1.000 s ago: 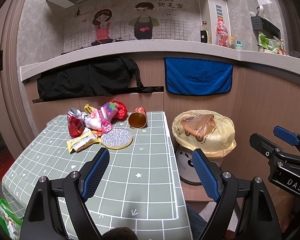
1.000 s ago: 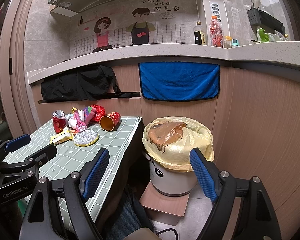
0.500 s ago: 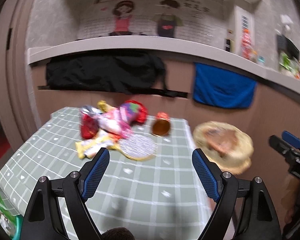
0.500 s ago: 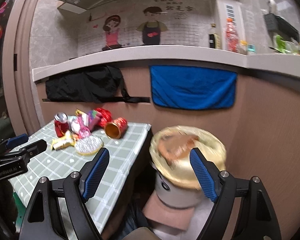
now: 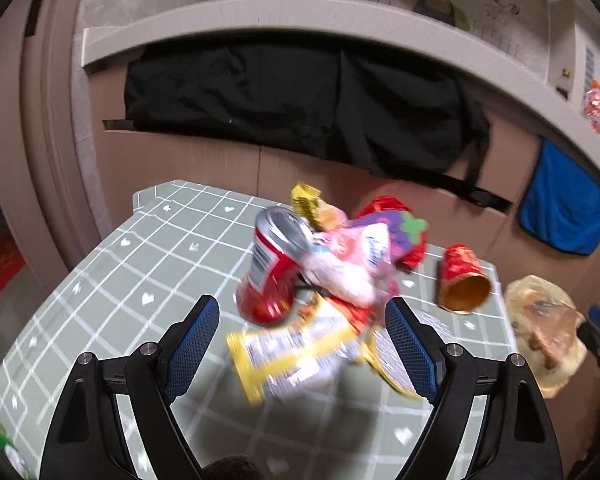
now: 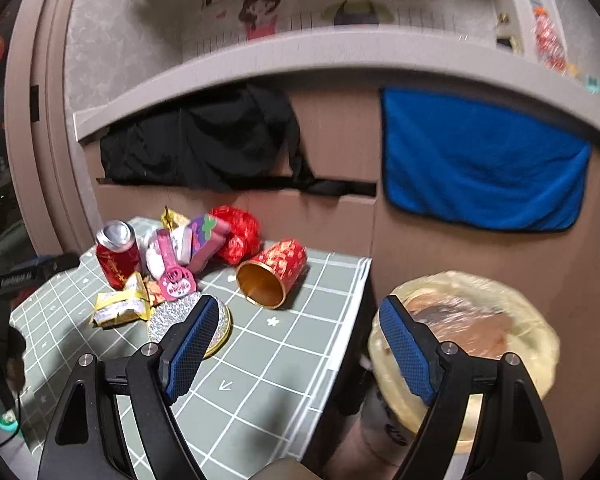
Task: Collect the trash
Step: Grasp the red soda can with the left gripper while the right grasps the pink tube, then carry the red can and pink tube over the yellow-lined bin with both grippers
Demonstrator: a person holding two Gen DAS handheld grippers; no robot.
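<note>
Left wrist view: the left gripper (image 5: 302, 344), jaws apart, has closed in on the yellow wrapper (image 5: 296, 356) amid the trash pile near the table's (image 5: 112, 280) far edge, so a pickup looks imminent. Right gripper (image 6: 296, 344) hovers empty, jaws apart.

Both views are dim indoor frames under soft overhead light, with black vignette in the corners. Fisheye distortion bows the counter edge (image 6: 300, 54) into an arc. In the left wrist view motion blur smears the yellow wrapper (image 5: 296, 354) and the pink packet (image 5: 348, 264); the red can (image 5: 270, 268) shows a glare patch on its top. In the right wrist view the bin bag (image 6: 500, 320) is blurred, and shadows fall on the table (image 6: 284, 372) near the lower edge.
</note>
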